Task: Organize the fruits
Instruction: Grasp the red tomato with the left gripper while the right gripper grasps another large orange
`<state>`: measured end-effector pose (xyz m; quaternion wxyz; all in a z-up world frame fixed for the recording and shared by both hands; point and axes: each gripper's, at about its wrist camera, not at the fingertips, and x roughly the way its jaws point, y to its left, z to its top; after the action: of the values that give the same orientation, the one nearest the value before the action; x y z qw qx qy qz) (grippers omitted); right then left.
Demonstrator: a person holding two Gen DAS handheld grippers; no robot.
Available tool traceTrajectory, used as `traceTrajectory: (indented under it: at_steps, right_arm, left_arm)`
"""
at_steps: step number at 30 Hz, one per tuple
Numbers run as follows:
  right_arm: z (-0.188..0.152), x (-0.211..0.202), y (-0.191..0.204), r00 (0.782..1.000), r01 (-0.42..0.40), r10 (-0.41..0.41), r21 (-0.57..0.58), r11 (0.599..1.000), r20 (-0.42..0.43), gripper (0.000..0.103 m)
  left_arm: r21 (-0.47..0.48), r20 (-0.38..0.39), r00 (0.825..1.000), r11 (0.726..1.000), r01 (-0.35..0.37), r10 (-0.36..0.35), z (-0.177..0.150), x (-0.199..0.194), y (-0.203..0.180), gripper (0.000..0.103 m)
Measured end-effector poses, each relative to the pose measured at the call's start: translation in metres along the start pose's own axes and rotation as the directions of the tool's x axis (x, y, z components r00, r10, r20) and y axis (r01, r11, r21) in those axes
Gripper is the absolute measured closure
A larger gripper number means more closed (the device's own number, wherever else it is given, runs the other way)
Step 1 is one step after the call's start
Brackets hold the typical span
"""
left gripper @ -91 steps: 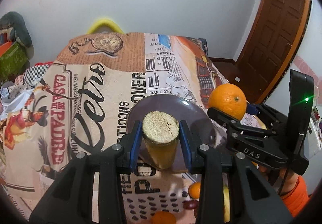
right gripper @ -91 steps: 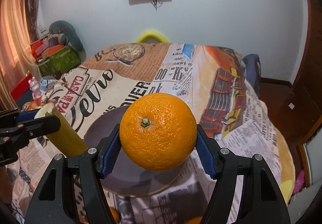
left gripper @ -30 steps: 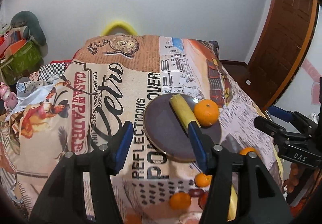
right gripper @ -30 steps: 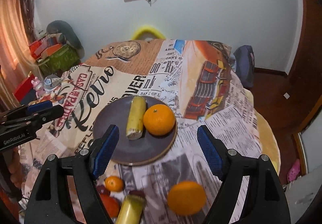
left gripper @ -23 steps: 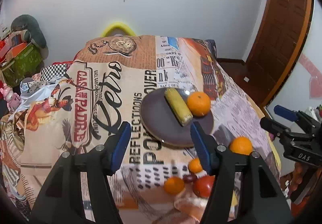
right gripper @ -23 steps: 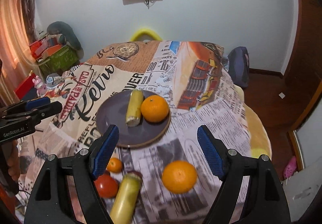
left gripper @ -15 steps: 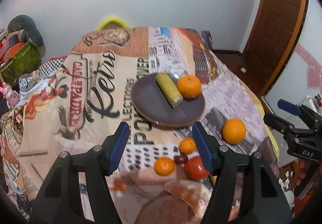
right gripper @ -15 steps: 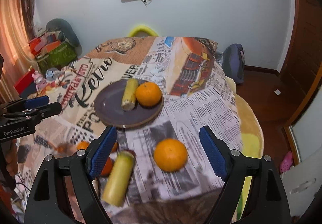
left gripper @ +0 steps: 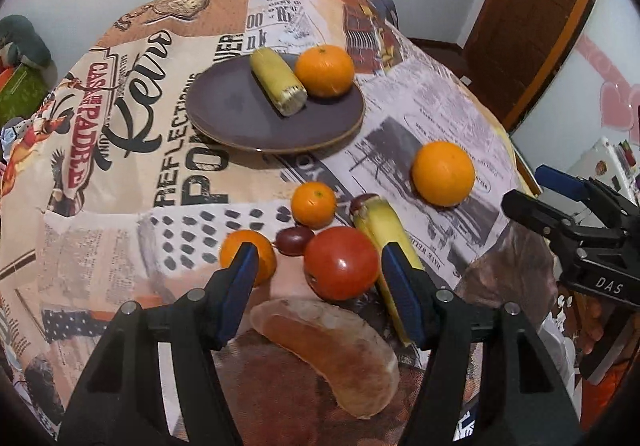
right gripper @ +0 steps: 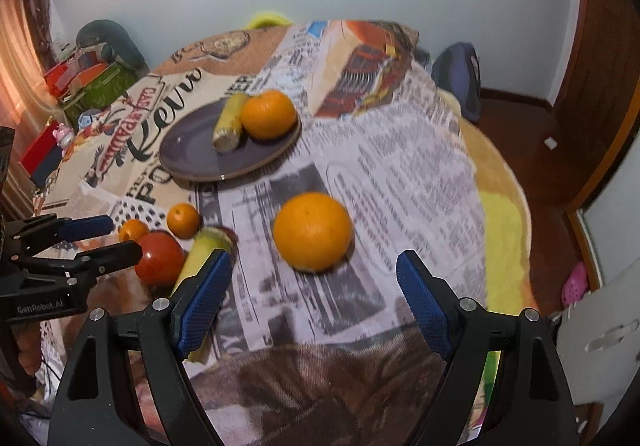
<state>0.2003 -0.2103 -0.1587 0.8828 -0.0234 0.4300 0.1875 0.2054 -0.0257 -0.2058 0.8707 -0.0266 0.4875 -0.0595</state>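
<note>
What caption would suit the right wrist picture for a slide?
Open right gripper poised before a loose orange on the printed tablecloth; behind, a purple plate holds another orange.

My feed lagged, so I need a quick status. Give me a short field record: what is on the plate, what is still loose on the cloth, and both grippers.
plate: holds corn piece and orange, side by side
loose large orange: on the cloth, ahead of right gripper
loose cluster: tomato, two small oranges, second yellow piece
left gripper: open, empty, over tomato
right gripper: open, empty
</note>
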Motion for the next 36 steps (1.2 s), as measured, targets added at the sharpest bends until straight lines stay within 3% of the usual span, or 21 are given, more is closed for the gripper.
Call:
traceTrajectory:
  at_steps: [5, 13, 20, 33, 36]
  right_arm:
    - [-0.01, 0.014, -0.006, 0.999, -0.025, 0.026, 0.036, 0.999, -0.037, 0.021]
    - [-0.014, 0.021, -0.004, 0.998, -0.042, 0.045, 0.047, 0.998, -0.054, 0.021]
    - [-0.011, 0.023, -0.001, 0.998, -0.04, 0.042, 0.045, 0.998, -0.052, 0.021]
    - [0.006, 0.053, 0.002, 0.997, -0.015, 0.018, 0.043, 0.999, -0.074, 0.021]
    - [0.008, 0.064, 0.001, 0.996, -0.013, 0.017, 0.05, 0.999, -0.092, 0.028]
  left_arm:
    - [0.017, -0.041, 0.999, 1.0, 0.017, -0.016, -0.005, 0.014, -0.006, 0.05]
    - [-0.012, -0.054, 0.996, 0.997, 0.071, -0.072, -0.005, 0.023, -0.004, 0.057]
    - [-0.008, -0.041, 0.996, 0.997, 0.076, -0.077, -0.004, 0.022, -0.004, 0.061]
    - [-0.073, 0.082, 0.996, 0.996, 0.052, -0.046, 0.016, -0.015, 0.037, 0.061]
    - [-0.084, 0.094, 0.995, 0.996, 0.039, -0.031, 0.02, -0.018, 0.046, 0.061]
